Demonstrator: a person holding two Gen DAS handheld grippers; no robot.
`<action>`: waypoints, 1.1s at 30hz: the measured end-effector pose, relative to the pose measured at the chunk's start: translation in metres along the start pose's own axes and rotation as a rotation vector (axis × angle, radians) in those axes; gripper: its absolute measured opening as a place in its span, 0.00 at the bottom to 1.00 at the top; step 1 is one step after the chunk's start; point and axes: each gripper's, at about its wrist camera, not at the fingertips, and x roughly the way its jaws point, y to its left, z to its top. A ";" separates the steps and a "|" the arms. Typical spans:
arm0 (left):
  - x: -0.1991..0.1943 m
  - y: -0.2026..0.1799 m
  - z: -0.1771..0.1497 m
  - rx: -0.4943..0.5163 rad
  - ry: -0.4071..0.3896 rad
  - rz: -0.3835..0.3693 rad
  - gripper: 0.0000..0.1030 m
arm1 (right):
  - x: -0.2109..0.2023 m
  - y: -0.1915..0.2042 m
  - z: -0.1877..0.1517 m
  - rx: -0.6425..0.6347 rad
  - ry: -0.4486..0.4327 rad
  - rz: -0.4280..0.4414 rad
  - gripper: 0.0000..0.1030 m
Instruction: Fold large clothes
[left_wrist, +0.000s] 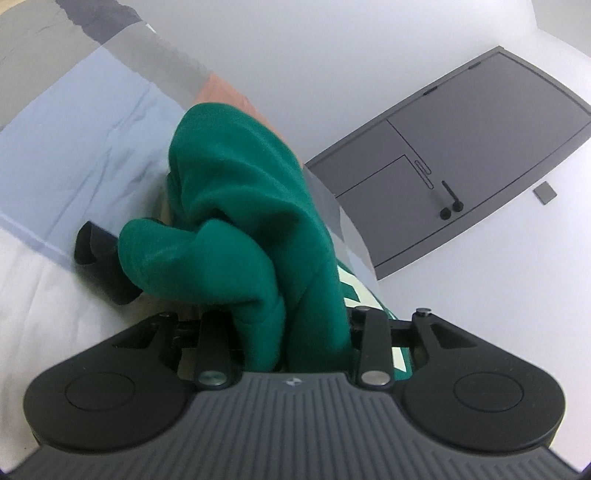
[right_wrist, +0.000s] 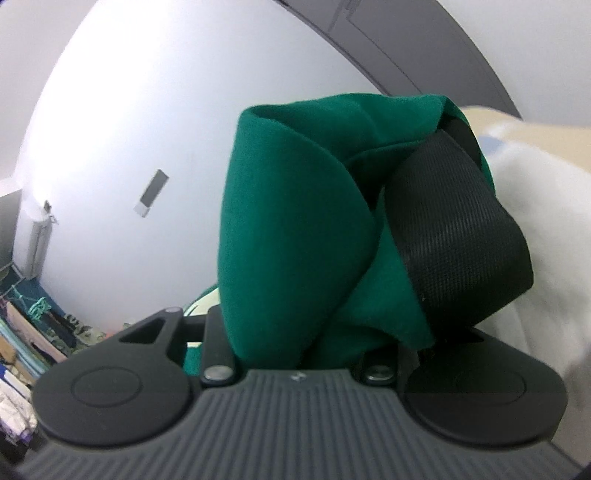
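Observation:
A large green garment (left_wrist: 240, 221) with a black ribbed cuff (left_wrist: 103, 266) and pale lettering bunches over my left gripper (left_wrist: 291, 332), which is shut on its fabric; the fingertips are hidden under the cloth. In the right wrist view the same green garment (right_wrist: 291, 229) drapes over my right gripper (right_wrist: 303, 332), which is shut on it, with a black ribbed band (right_wrist: 454, 236) hanging at the right. Both grippers hold the garment lifted, tilted up toward wall and ceiling.
A bed with a light blue, grey and white patchwork cover (left_wrist: 66, 155) lies at the left. A grey door (left_wrist: 461, 155) sits in the white wall. A rack of hanging clothes (right_wrist: 33, 332) stands at the lower left. White cloth (right_wrist: 546, 240) fills the right edge.

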 end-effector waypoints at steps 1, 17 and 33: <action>0.002 0.003 -0.003 0.003 0.000 0.004 0.42 | -0.007 -0.015 -0.002 0.015 0.006 -0.010 0.43; -0.060 -0.024 -0.028 0.131 0.050 0.186 0.81 | -0.056 -0.005 -0.026 0.119 0.010 -0.164 0.62; -0.233 -0.209 -0.061 0.616 -0.080 0.177 0.81 | -0.197 0.167 -0.010 -0.216 -0.138 -0.066 0.62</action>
